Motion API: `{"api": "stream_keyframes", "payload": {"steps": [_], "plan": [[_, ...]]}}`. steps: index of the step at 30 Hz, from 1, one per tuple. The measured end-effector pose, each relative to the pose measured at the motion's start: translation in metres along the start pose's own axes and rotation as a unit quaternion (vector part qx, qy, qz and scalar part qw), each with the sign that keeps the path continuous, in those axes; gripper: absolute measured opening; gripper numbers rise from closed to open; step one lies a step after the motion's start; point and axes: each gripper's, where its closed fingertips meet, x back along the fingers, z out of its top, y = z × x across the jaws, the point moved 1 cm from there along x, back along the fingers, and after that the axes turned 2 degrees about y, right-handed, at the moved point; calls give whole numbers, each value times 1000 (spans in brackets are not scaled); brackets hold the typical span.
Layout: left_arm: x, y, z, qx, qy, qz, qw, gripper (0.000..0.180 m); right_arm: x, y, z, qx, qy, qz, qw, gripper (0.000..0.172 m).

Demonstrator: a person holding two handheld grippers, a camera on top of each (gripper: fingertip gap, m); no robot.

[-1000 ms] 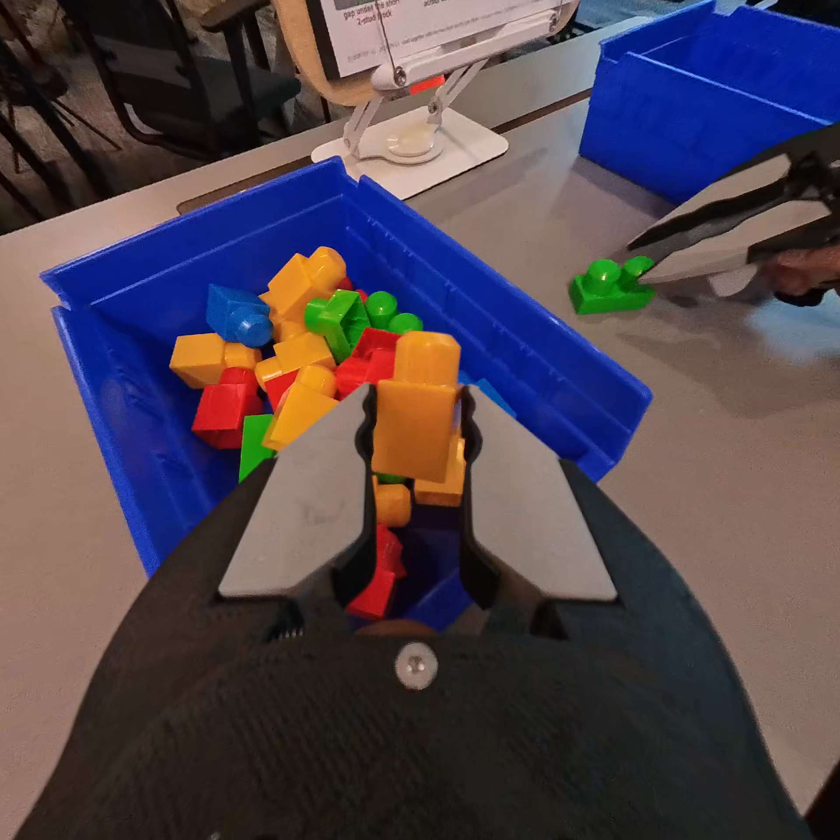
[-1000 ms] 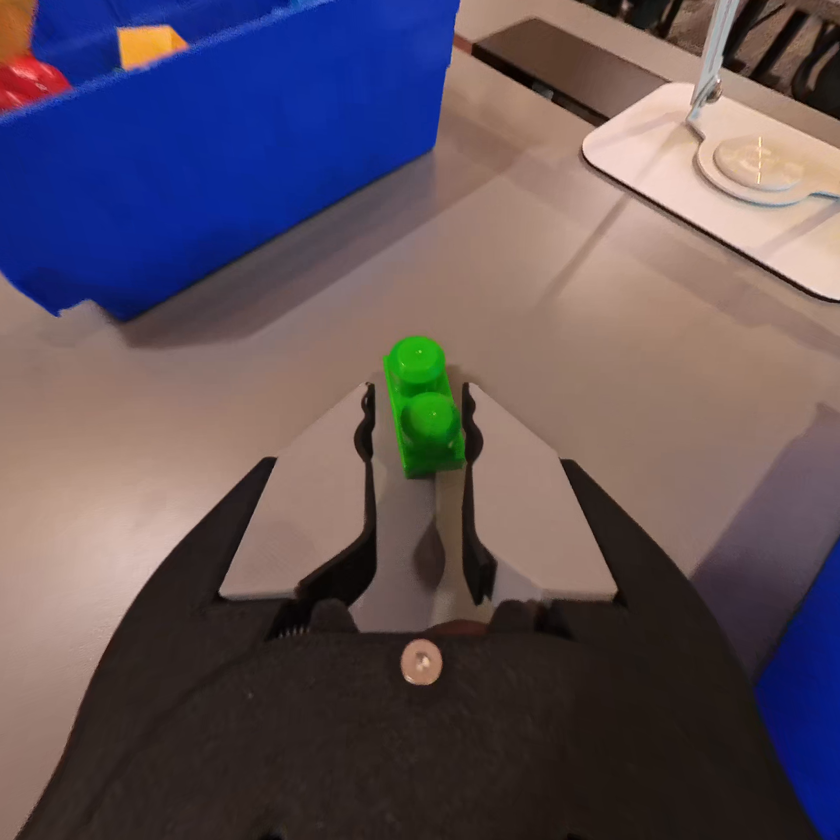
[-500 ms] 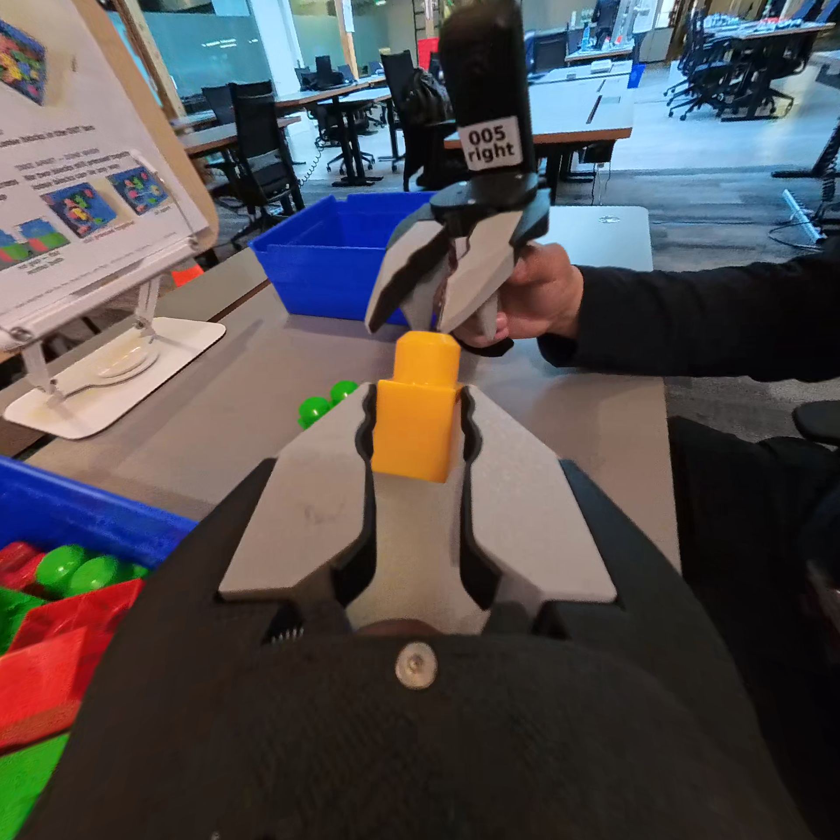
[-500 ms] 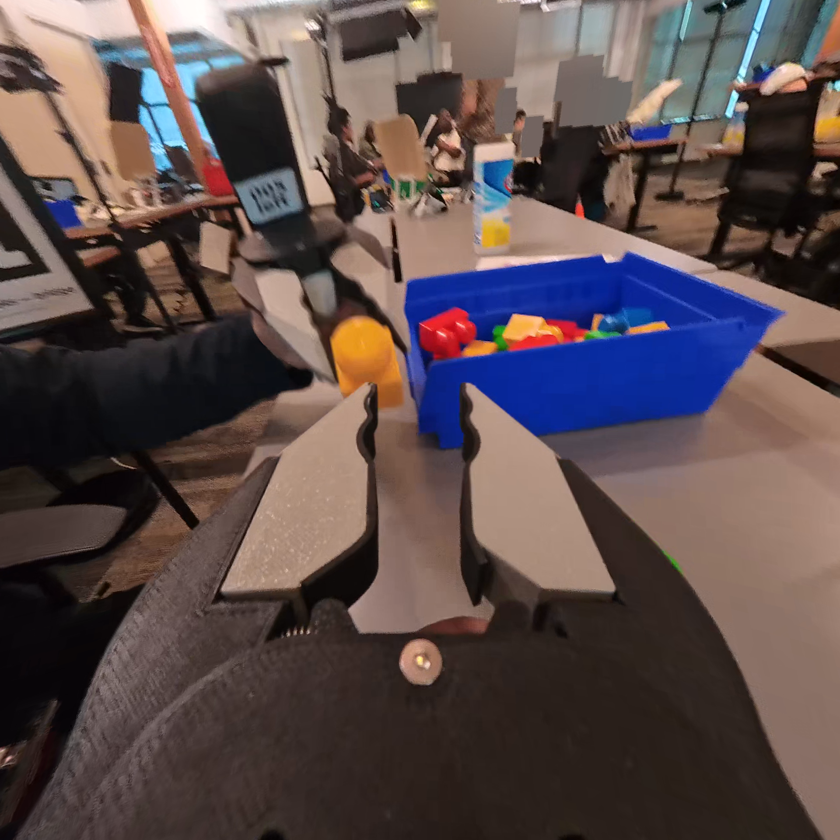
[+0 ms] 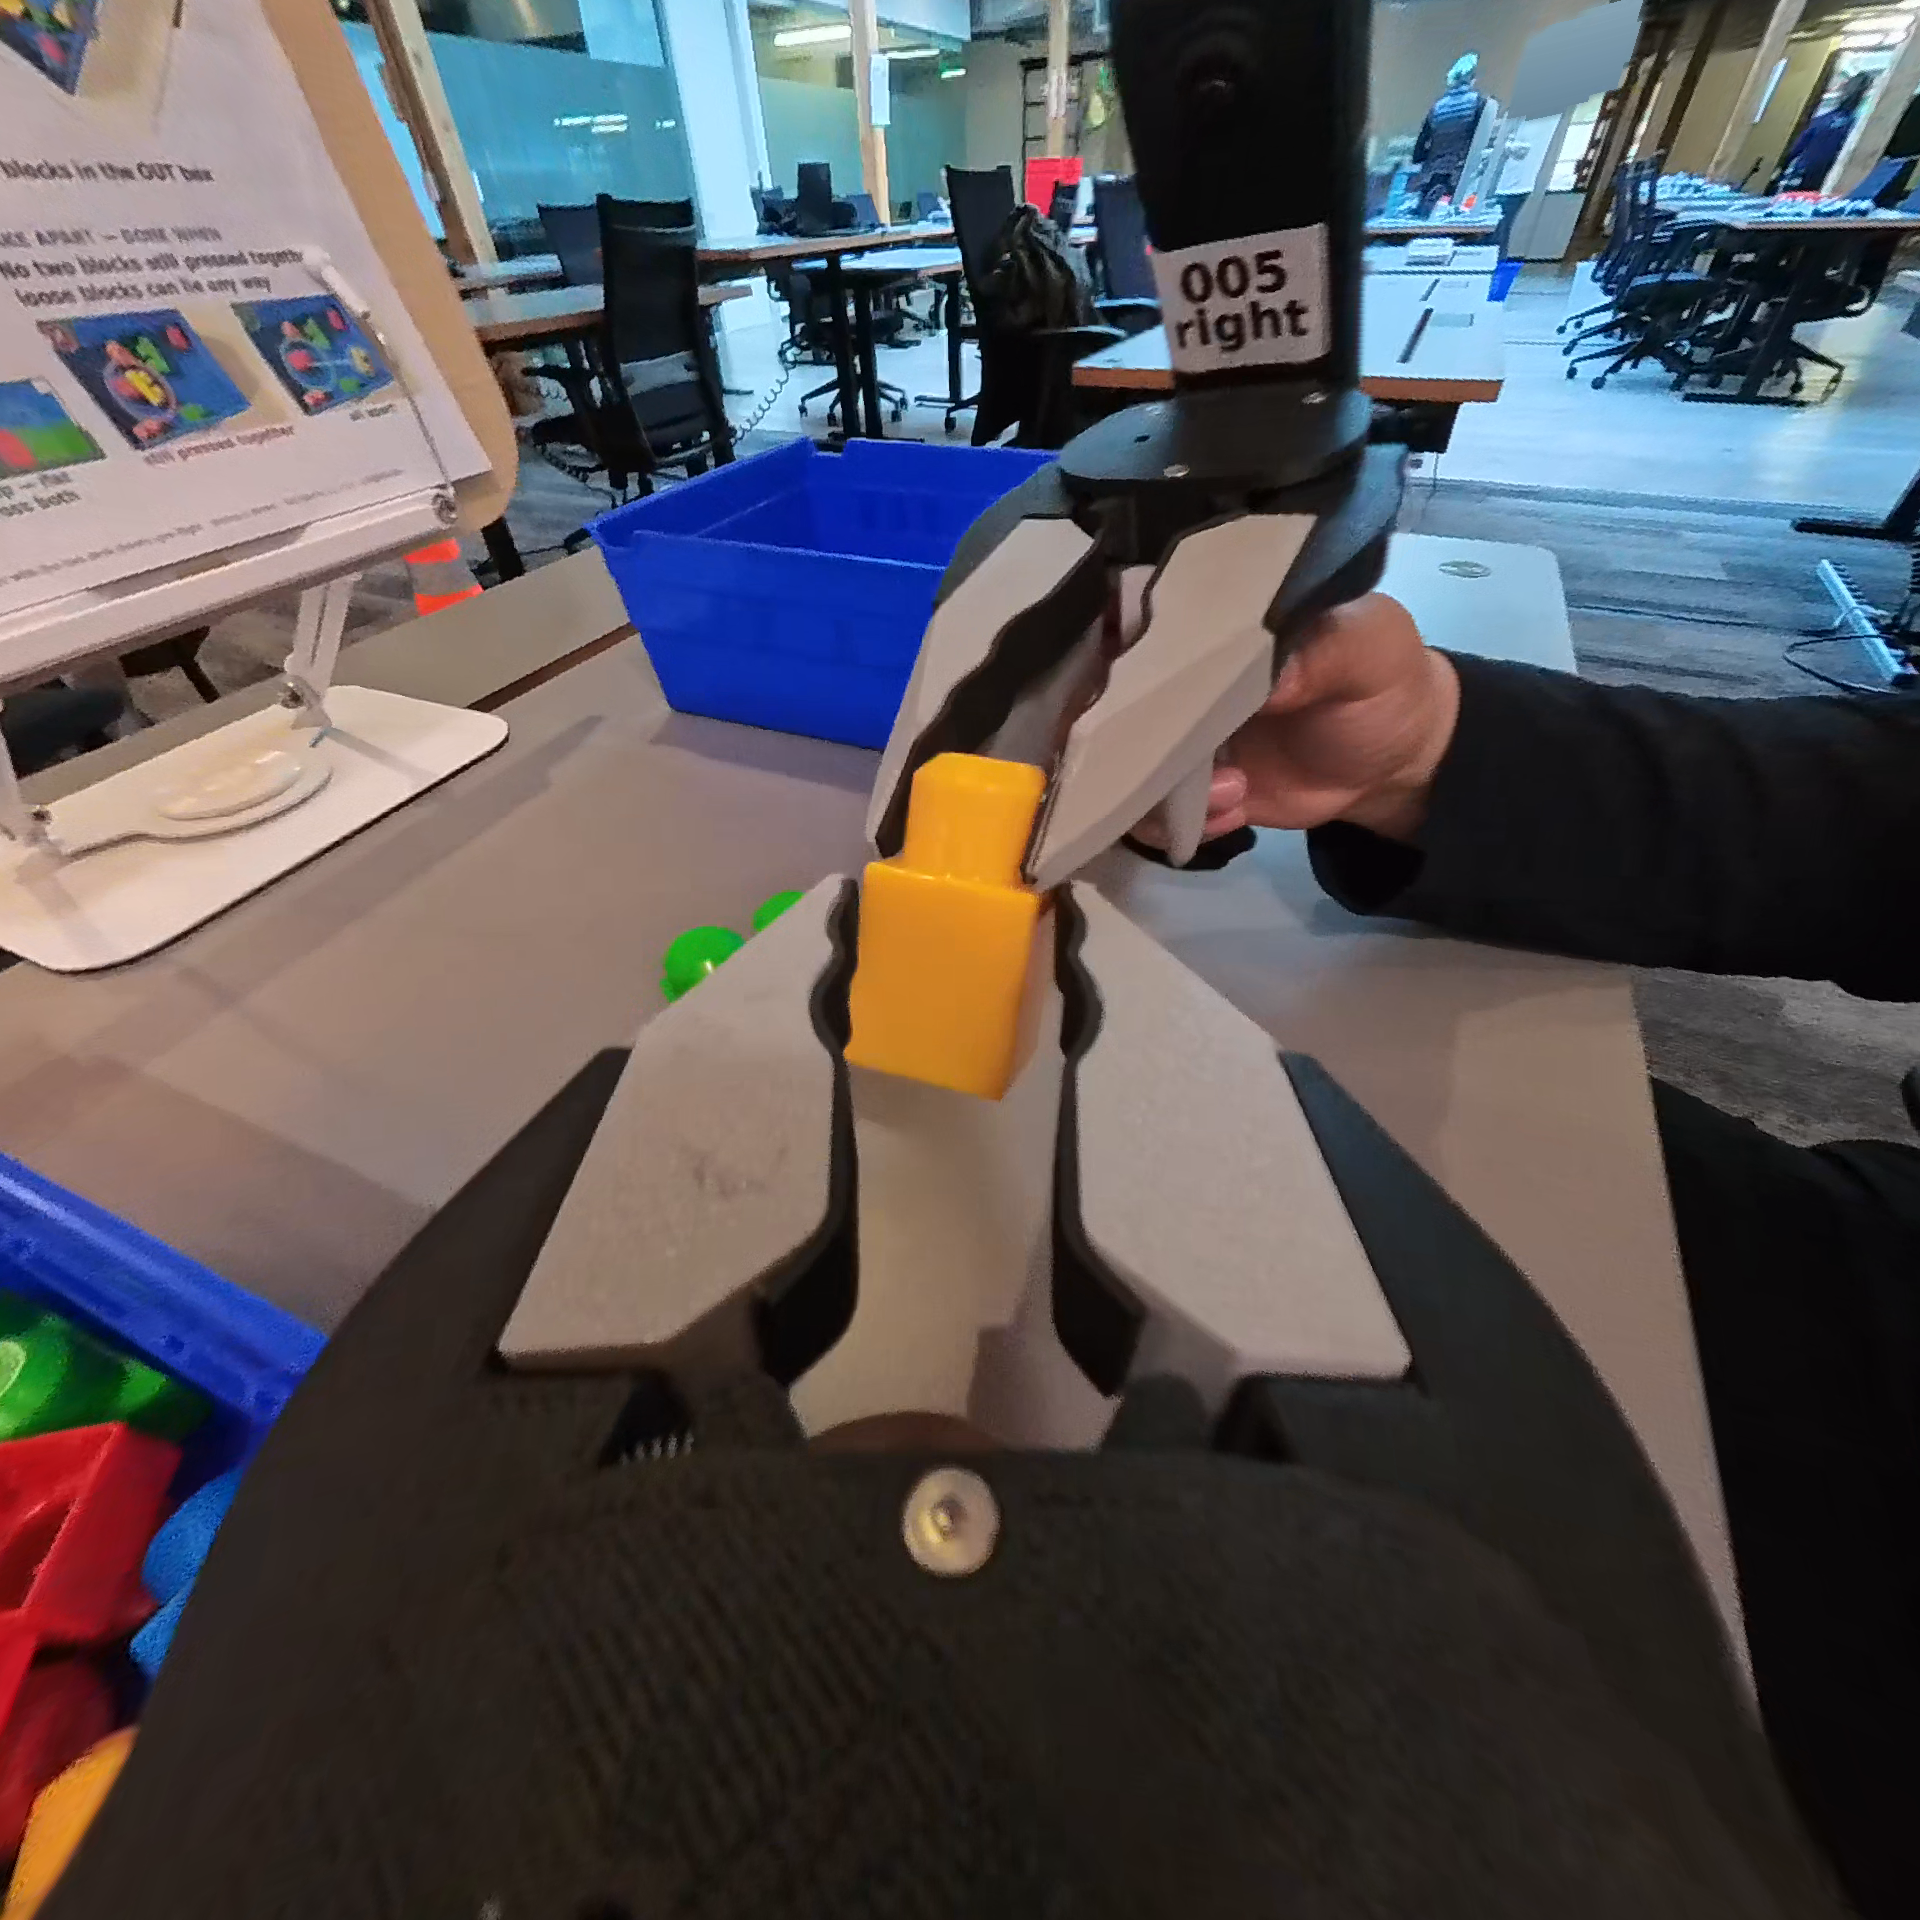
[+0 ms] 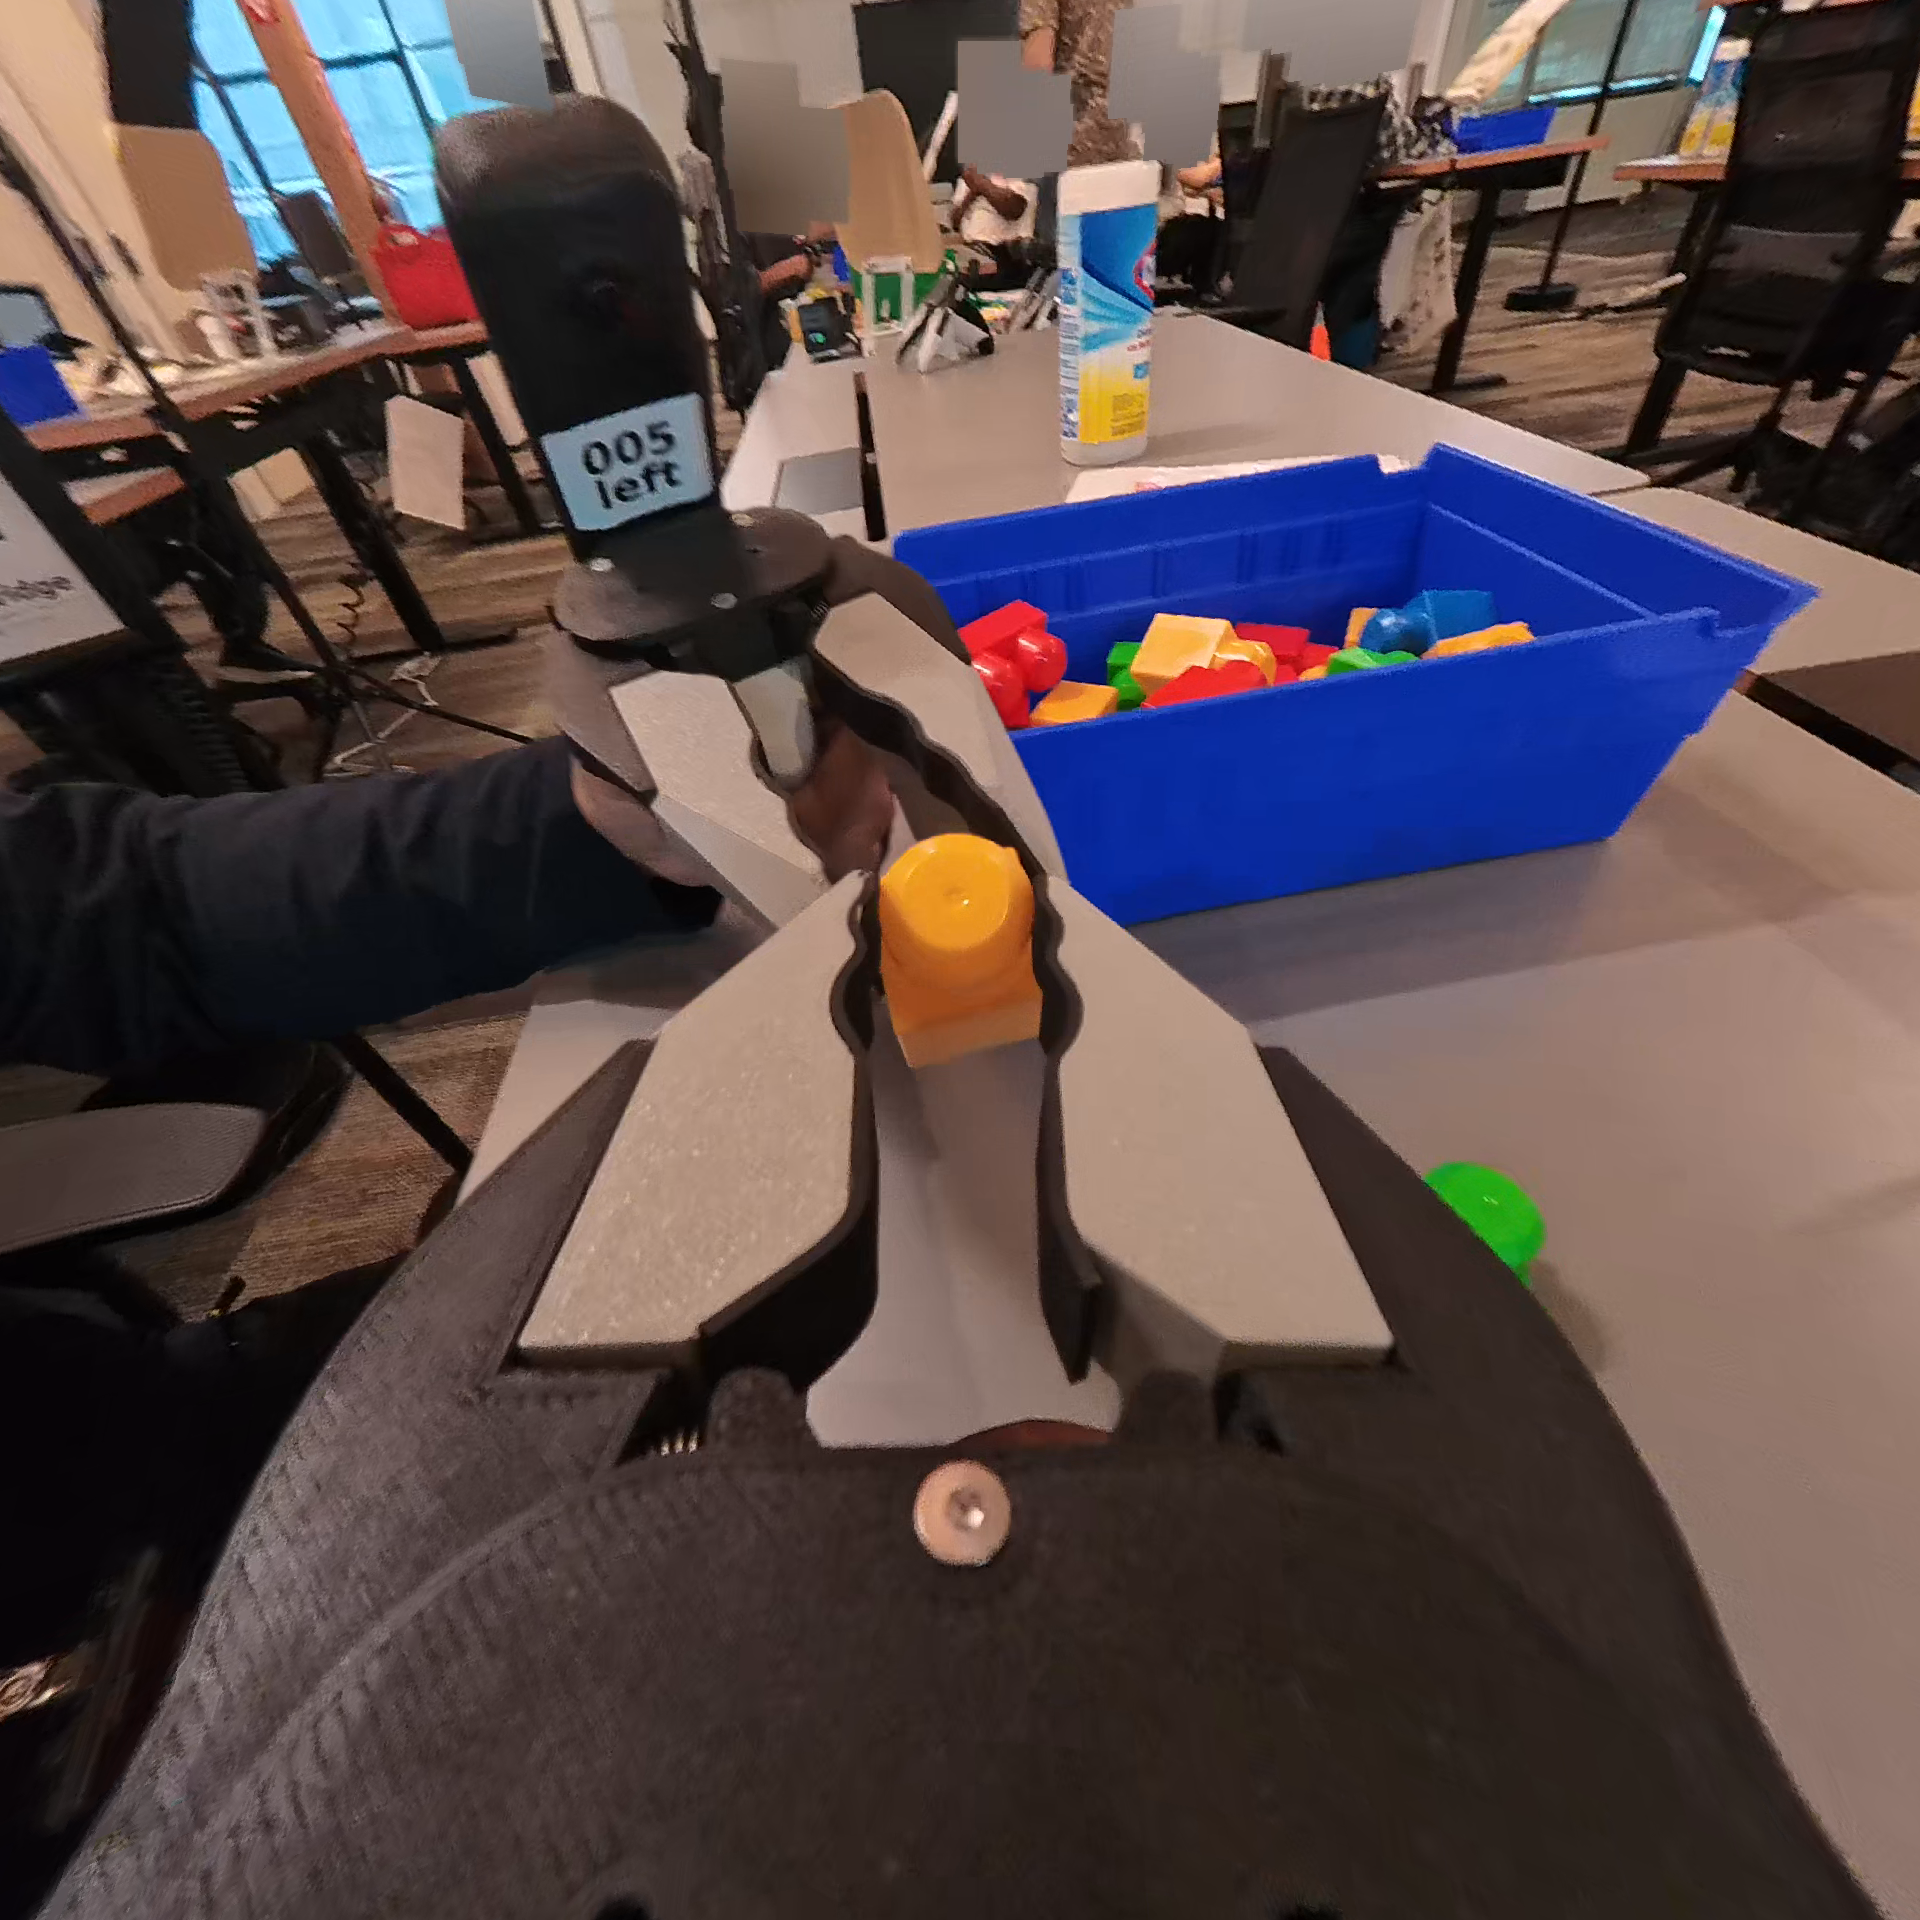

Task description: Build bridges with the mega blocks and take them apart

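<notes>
My left gripper (image 5: 940,914) is shut on the body of a yellow one-stud block (image 5: 940,977) and holds it in the air above the grey table (image 5: 364,987). My right gripper (image 6: 956,894) faces it from the far side and is shut on the same block's stud (image 6: 956,914). In the left wrist view the right gripper (image 5: 961,831) comes down from above, with its fingertips on both sides of the stud. A green two-stud block (image 5: 701,956) lies on the table below, and it also shows in the right wrist view (image 6: 1486,1216).
A blue bin (image 6: 1351,790) with several mixed blocks stands behind the grippers, and its corner shows in the left wrist view (image 5: 156,1309). A second blue bin (image 5: 779,623) and an instruction stand (image 5: 208,748) are at the back. A wipes canister (image 6: 1107,312) stands beyond.
My left gripper lifted the yellow block out of the bin and swung it over the table. My right gripper left the green block, rose to meet it and closed on the stud.
</notes>
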Motion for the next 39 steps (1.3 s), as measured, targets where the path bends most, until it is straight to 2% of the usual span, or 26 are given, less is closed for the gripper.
{"api": "stream_keyframes", "payload": {"steps": [2,4,5,6,7,8,9,11,12,15,19,23,26,27,29,31,33,35,37,39], "plan": [[6,-12,-2,6,-12,38,999,35,1,14,-5,5,-16,-46,999,25],[17,-29,-4,26,-35,89,995,42,4,28,-12,6,-37,-86,996,25],[27,-36,-4,30,-49,114,992,37,6,34,-15,2,-48,-104,993,25],[45,-46,-2,25,-60,155,986,22,7,41,-19,-7,-55,-122,991,25],[69,-72,1,22,-73,240,968,30,9,47,-23,-19,-63,-137,988,25],[97,-93,3,23,-95,309,946,31,9,52,-28,-31,-75,-147,986,25],[116,-102,9,28,-104,326,939,35,9,55,-33,-40,-86,-151,984,25],[140,-110,17,57,-102,318,941,43,8,58,-41,-52,-102,-156,981,26],[150,-118,14,74,-122,325,935,51,7,58,-44,-55,-109,-157,980,26],[175,-160,-23,83,-247,381,887,57,4,57,-50,-52,-126,-157,978,26],[172,-191,-70,132,-349,365,853,61,3,57,-54,-40,-141,-159,976,26],[156,-208,-87,96,-401,327,851,53,4,58,-60,-49,-150,-153,976,26],[157,-217,-101,61,-462,315,827,50,5,60,-64,-60,-156,-148,975,25],[152,-219,-99,49,-458,309,832,41,5,60,-64,-62,-157,-147,975,25],[156,-227,-101,19,-489,322,811,34,5,61,-66,-63,-161,-148,974,25],[156,-228,-100,5,-500,326,802,34,6,61,-68,-62,-168,-150,972,25],[155,-228,-92,-8,-485,340,806,34,7,61,-71,-61,-178,-149,971,25],[155,-221,-72,-17,-442,358,823,34,8,60,-73,-59,-189,-145,969,25],[143,-200,-41,-6,-355,346,868,34,10,59,-76,-56,-200,-142,968,25],[117,-150,-2,3,-242,267,933,34,11,57,-79,-57,-211,-130,967,25]]}}
